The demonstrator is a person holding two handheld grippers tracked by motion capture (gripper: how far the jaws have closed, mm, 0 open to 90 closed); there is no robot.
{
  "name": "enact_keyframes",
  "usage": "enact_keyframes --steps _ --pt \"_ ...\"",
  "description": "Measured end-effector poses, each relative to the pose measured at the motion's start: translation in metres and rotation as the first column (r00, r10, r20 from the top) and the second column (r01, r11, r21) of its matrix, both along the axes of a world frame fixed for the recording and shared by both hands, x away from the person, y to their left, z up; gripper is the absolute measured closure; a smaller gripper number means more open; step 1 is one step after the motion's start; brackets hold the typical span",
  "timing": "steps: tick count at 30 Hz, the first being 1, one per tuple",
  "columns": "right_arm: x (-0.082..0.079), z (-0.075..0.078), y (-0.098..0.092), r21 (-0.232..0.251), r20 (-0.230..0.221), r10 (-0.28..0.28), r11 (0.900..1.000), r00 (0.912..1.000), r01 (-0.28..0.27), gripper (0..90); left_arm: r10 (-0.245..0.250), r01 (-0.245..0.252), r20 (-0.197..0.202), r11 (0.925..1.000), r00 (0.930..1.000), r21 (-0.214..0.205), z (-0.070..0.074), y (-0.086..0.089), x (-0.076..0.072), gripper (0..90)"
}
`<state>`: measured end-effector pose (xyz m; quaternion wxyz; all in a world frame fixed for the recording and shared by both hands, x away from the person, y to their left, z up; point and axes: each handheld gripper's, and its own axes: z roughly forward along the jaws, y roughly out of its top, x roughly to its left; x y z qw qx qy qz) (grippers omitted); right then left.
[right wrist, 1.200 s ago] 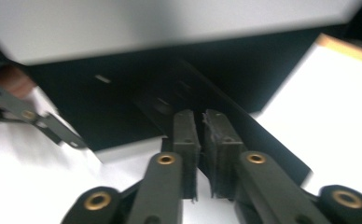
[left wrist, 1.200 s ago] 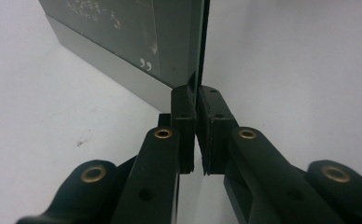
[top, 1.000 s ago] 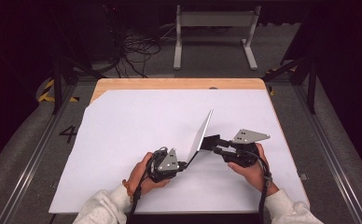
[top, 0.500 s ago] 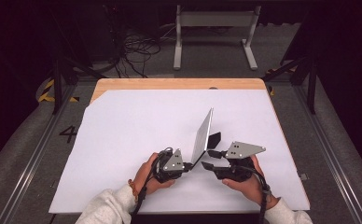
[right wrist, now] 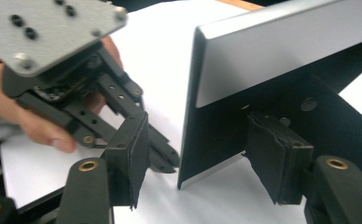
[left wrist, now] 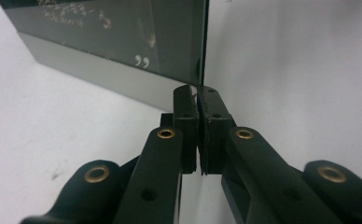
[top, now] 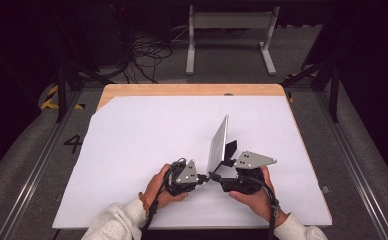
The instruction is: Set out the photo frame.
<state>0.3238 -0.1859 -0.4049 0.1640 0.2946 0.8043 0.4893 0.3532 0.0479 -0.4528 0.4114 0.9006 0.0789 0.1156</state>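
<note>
Standing upright on the white table cover [top: 132, 150], just right of centre and low in the high view, is a thin picture frame [top: 218, 142] with its black back stand [top: 229, 151] toward the right. The left gripper [top: 208, 176] has its jaws pinched tight on the frame's lower edge, seen close in the left gripper view [left wrist: 198, 100]. The right gripper [right wrist: 202, 158] has just been opening; its pads stand apart on either side of the frame's corner, the right pad close to the stand, neither visibly pressing.
</note>
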Motion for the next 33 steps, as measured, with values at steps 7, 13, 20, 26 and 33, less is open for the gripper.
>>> enact_keyframes --steps 7,13,20,26,33 --pt "0.004 -0.004 0.006 0.004 -0.017 -0.046 0.9989 0.9988 0.046 40.1 0.068 -0.068 -0.013 0.9967 0.9976 -0.045 0.009 0.042 0.004 84.5" --pt "0.003 -0.004 0.004 -0.003 -0.008 -0.085 0.9963 0.9963 0.085 52.5 0.102 -0.103 -0.016 0.9937 0.9947 -0.046 0.009 0.059 0.007 81.9" --pt "0.002 -0.004 0.002 -0.004 -0.01 -0.077 0.997 0.997 0.077 56.0 0.096 -0.096 -0.008 0.995 0.9954 -0.029 0.009 0.056 0.006 79.3" --pt "0.0 -0.003 -0.004 -0.011 -0.014 -0.08 0.9968 0.9967 0.08 60.5 0.103 -0.104 -0.011 0.9942 0.9946 -0.028 0.009 0.057 0.007 76.4" --pt "-0.001 -0.002 -0.016 -0.012 -0.016 -0.103 0.9946 0.9945 0.103 66.8 0.127 -0.128 -0.013 0.9914 0.9918 -0.03 0.008 0.061 0.008 69.5"
